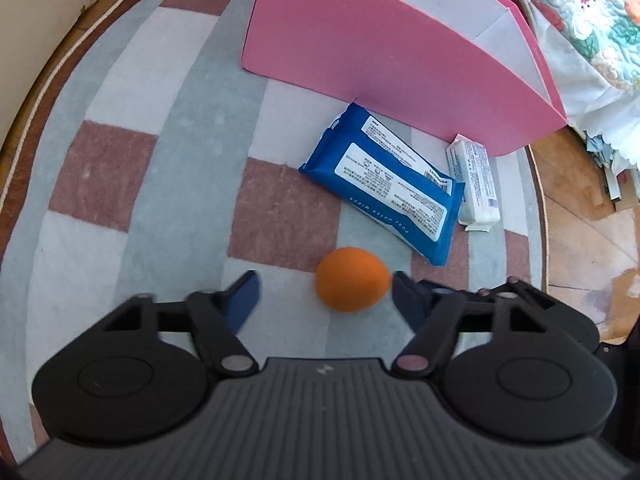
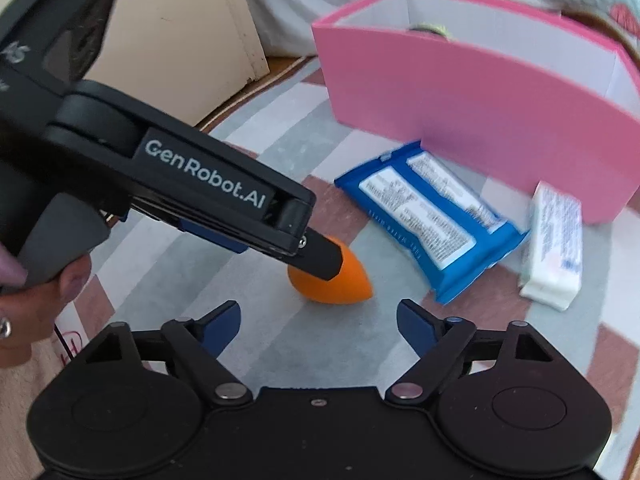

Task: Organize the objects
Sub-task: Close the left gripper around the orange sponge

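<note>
Your left gripper [image 1: 325, 286] brackets a smooth, egg-shaped orange sponge [image 1: 353, 279] on the checked rug [image 1: 120, 184], jaws part-open, one pad touching, not clamped. Your right gripper [image 2: 319, 317] gapes empty nearby. Beyond lie a glossy blue wipes pack [image 1: 384, 184] and a white packet [image 1: 476, 184]; the pink cardboard box [image 1: 360, 52] holds something unclear.
</note>
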A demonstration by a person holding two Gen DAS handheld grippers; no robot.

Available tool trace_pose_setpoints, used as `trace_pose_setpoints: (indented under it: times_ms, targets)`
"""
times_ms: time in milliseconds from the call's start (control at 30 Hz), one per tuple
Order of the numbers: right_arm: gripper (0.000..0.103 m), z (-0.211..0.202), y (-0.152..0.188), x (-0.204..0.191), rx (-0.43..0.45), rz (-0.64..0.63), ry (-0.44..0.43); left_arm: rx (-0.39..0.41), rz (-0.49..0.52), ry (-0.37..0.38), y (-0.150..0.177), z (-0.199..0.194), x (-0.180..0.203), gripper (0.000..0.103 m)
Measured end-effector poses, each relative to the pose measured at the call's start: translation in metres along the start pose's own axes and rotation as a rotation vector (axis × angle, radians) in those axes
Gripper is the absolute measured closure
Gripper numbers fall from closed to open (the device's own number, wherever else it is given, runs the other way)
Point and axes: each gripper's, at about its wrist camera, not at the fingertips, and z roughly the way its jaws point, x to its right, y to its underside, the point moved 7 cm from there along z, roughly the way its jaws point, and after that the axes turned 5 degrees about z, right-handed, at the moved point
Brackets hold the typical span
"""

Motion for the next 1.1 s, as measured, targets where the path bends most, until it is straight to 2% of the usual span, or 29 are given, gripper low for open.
trace_pose_setpoints:
  times_ms: [100, 267, 300, 400, 600, 700, 767, 833, 967, 1100]
  targets:
    - [0.029, 0.005, 0.000, 0.000, -0.007, 0.024, -0.003, 0.015, 0.028, -0.022, 0.000, 0.001, 0.003, 0.044]
    - [0.033, 0.008, -0.001, 0.002, -0.001, 0.043, 0.012, 0.016, 0.021, 0.017, -0.001, 0.001, 0.007, 0.058]
    - [0.035, 0.008, -0.002, 0.002, 0.006, 0.044, 0.017, 0.014, 0.015, 0.030, -0.001, 0.002, 0.007, 0.064]
    - [0.042, 0.009, -0.004, 0.003, 0.024, 0.046, 0.029, 0.004, -0.008, 0.076, 0.000, 0.003, 0.009, 0.071]
    - [0.054, 0.012, -0.004, 0.002, 0.046, -0.003, 0.084, 0.010, -0.014, 0.078, 0.001, 0.003, 0.010, 0.072]
    - [0.055, 0.013, -0.004, 0.000, 0.050, -0.038, 0.108, 0.009, -0.016, 0.080, 0.001, 0.004, 0.009, 0.072]
    - [0.056, 0.014, -0.003, -0.002, 0.056, -0.069, 0.129, 0.014, -0.020, 0.077, -0.001, 0.008, 0.008, 0.068]
    - [0.056, 0.016, -0.002, -0.005, 0.062, -0.094, 0.152, 0.008, -0.051, 0.105, -0.002, 0.013, 0.008, 0.068]
    - [0.056, 0.016, -0.002, -0.005, 0.068, -0.101, 0.163, 0.020, -0.026, 0.099, -0.002, 0.012, 0.013, 0.070]
    - [0.063, 0.013, -0.002, -0.002, 0.068, -0.089, 0.165, 0.022, -0.048, 0.114, 0.000, 0.009, 0.013, 0.070]
